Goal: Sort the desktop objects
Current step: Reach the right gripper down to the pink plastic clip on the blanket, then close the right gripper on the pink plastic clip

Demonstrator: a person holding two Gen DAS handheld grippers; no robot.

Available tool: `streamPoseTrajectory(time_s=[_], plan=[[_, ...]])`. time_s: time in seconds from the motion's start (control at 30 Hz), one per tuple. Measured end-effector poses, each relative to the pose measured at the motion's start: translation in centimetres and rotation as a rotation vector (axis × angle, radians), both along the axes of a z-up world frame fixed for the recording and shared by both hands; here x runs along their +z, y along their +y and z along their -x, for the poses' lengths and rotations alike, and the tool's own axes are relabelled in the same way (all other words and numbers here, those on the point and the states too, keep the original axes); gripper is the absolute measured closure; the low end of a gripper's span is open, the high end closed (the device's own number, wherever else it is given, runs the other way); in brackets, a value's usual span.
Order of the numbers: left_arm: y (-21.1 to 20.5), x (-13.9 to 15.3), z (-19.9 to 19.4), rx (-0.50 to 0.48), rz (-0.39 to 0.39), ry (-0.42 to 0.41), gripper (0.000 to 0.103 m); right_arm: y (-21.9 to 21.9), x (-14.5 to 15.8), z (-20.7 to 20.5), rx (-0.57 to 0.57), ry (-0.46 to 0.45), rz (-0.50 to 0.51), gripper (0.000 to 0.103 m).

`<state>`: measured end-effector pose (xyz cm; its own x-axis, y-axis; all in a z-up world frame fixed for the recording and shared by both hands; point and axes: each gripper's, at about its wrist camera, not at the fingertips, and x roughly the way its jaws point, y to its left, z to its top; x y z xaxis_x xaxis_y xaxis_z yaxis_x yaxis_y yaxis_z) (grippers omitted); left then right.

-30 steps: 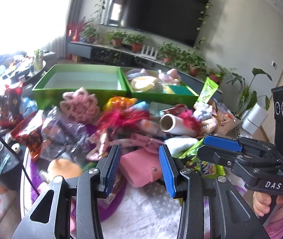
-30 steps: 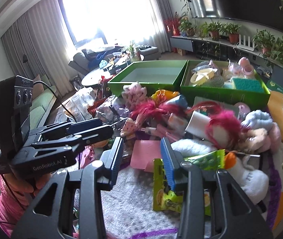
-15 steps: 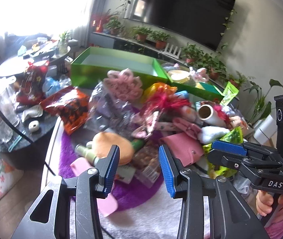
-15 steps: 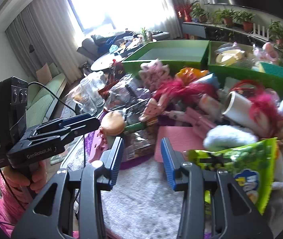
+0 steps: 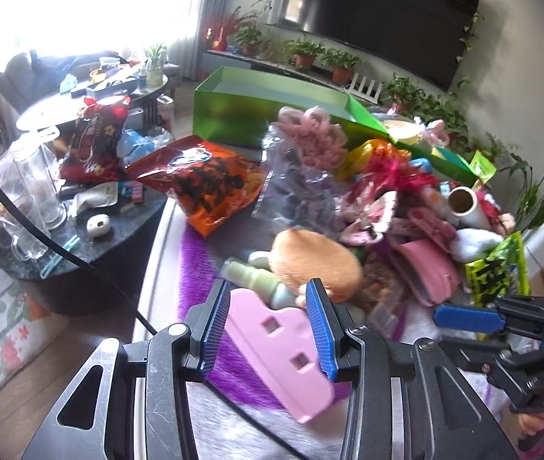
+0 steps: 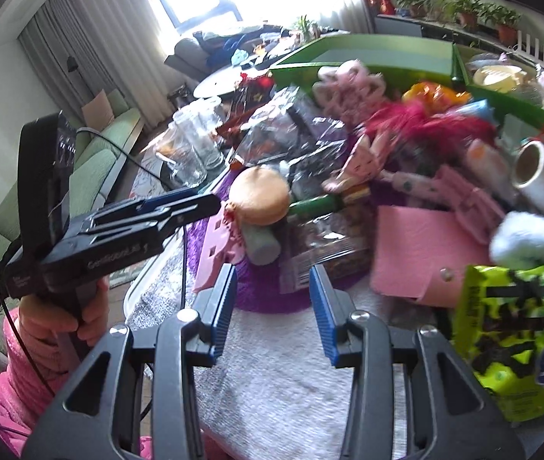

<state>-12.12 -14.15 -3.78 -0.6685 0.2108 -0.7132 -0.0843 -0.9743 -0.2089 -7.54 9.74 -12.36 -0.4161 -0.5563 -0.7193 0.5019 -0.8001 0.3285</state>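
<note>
A heap of mixed objects covers the table. My left gripper point(image 5: 268, 326) is open, with its jaws on either side of a flat pink plastic piece point(image 5: 276, 345) with two square holes, not closed on it. The piece also shows in the right wrist view point(image 6: 214, 257). Just beyond it lie an orange burger-shaped plush point(image 5: 316, 260) and a pale green bottle point(image 5: 256, 278). My right gripper point(image 6: 272, 306) is open and empty over the white mat, near a clear snack packet point(image 6: 321, 253) and a pink wallet point(image 6: 421, 253). The left gripper point(image 6: 199, 203) shows at the left in the right wrist view.
Two green bins point(image 5: 272, 109) stand at the back. An orange snack bag point(image 5: 207, 188), a pink knitted item point(image 5: 310, 134), a film roll point(image 5: 463, 207) and a green snack bag point(image 6: 521, 329) lie around. A low dark side table point(image 5: 23, 230) with glass mugs stands at the left.
Both grippers have swung left and lower. My left gripper has come down around the pink plastic piece, which was ahead of it before. The right gripper has moved closer to the heap.
</note>
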Motion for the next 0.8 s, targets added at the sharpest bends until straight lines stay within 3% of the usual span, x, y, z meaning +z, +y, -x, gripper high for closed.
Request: streamPoseTrajectory(time_s=[0.23, 0.5, 0.8], plan=[[-1.2, -2.0, 1.5, -0.019, -0.013, -0.048, 0.062, -1.0, -0.9, -0.1, 0.011, -0.027, -0.016, 0.063], [-1.3, -2.3, 0.7, -0.062, -0.087, -0.074, 0.062, -0.8, -1.2, -0.2, 0.008, -0.047, -0.025, 0.063], [-0.1, -2.4, -0.5, -0.041, -0.093, -0.088, 0.062, -3.5, -2.9, -2.6, 0.078, -0.069, -0.05, 0.05]])
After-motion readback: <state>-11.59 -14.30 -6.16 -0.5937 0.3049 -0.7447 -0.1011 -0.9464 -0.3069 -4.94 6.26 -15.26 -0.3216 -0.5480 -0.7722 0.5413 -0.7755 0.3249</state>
